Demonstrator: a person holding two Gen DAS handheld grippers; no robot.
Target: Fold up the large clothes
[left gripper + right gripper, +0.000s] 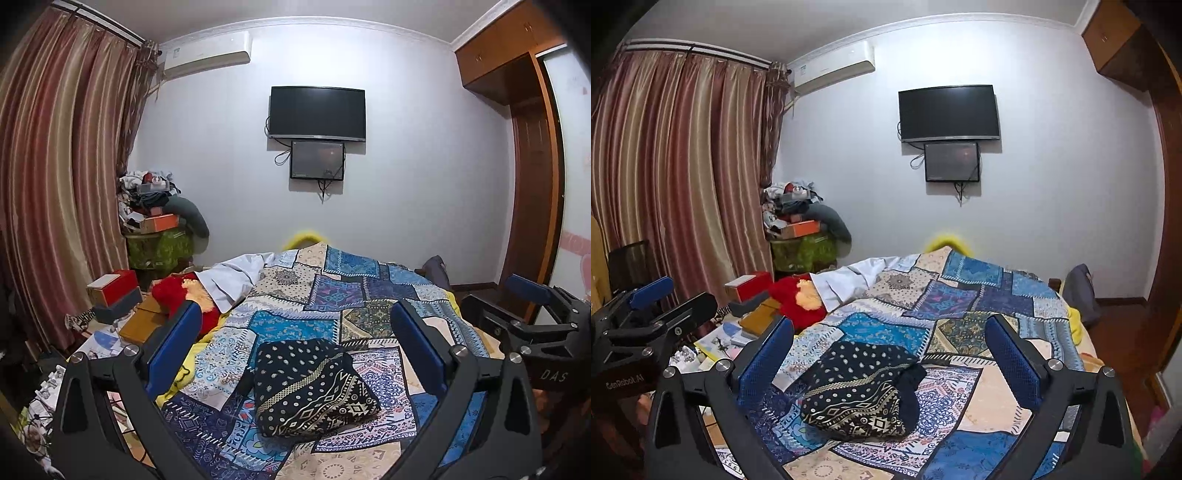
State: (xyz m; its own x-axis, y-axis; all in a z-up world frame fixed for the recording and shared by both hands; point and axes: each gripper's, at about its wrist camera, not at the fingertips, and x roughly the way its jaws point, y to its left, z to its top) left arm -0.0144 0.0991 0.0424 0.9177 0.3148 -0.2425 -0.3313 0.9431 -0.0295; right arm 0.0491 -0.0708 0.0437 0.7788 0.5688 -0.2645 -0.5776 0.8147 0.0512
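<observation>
Both my tongs gape wide, hold nothing: left gripper [295, 350], right gripper [890, 354]. Dark patterned garment [314, 391] lies bundled compact on patchwork bedspread [332, 291], just ahead between my fingers. Risk: pinching bedspread along with garment; soft layers slipping, bundle falling apart.

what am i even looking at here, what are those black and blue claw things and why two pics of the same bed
Those are two handheld grippers, one in each of a person's hands; there is no robot. Each carries a wide-angle camera looking forward between its blue-padded fingers, hence two similar views. One picture comes from the left gripper, the other from the right gripper. Both are open and hold nothing. On the bed's patchwork cover lies a folded dark patterned garment. A white garment and a red plush toy lie further back.
</observation>
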